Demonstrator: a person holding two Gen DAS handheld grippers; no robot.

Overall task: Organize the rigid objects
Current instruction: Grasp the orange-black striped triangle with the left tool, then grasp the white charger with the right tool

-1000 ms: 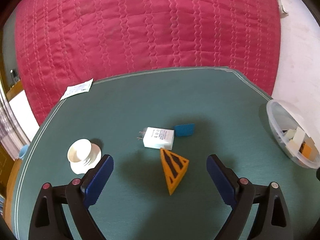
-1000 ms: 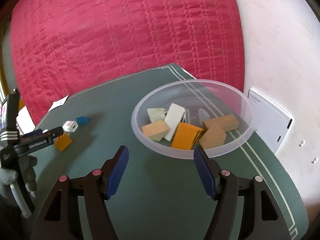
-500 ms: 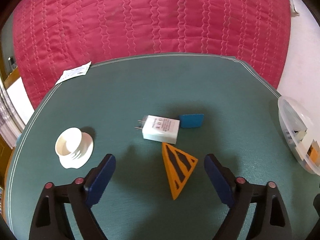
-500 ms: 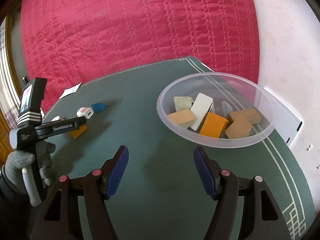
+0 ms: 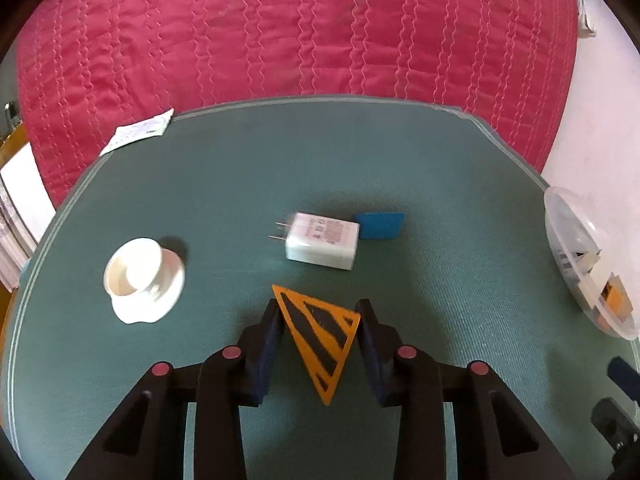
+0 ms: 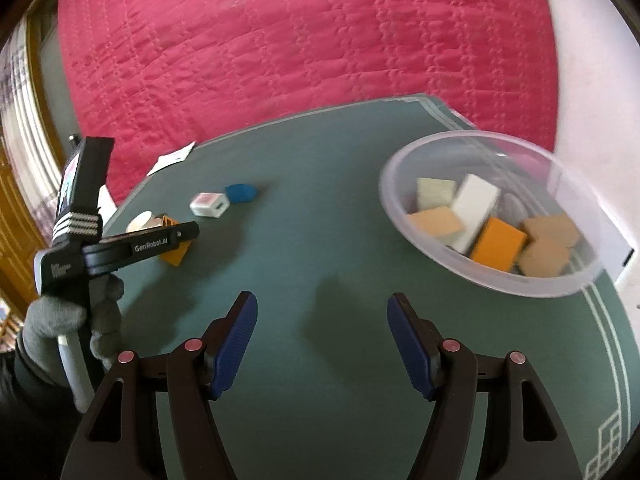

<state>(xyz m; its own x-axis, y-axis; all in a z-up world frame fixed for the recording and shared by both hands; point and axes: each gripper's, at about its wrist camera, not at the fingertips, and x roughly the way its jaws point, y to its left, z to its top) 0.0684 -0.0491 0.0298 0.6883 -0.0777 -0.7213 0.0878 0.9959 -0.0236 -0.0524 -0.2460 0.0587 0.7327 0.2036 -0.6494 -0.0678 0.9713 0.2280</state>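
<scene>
An orange triangular block with black stripes (image 5: 320, 332) lies on the green table mat (image 5: 320, 160). My left gripper (image 5: 319, 305) straddles it, its jaws closing, and both blue pads touch the block's sides. The right wrist view shows this block (image 6: 174, 256) under the left gripper's finger. A white plug charger (image 5: 322, 241) and a blue piece (image 5: 380, 225) lie just beyond it. A clear plastic bowl (image 6: 472, 136) holding several tan, white and orange blocks stands on the right. My right gripper (image 6: 320, 297) hovers open over bare mat, nothing between its fingers.
A white cup-shaped cap (image 5: 144, 280) sits left of the block. A paper slip (image 5: 138, 134) lies at the mat's far left corner. A red quilted cover (image 5: 300, 32) rises behind the table. A gloved hand (image 6: 52, 320) holds the left gripper.
The left gripper's jaws came together from wide apart onto the orange triangle. The right gripper swung left, so the bowl slid toward the right of its view.
</scene>
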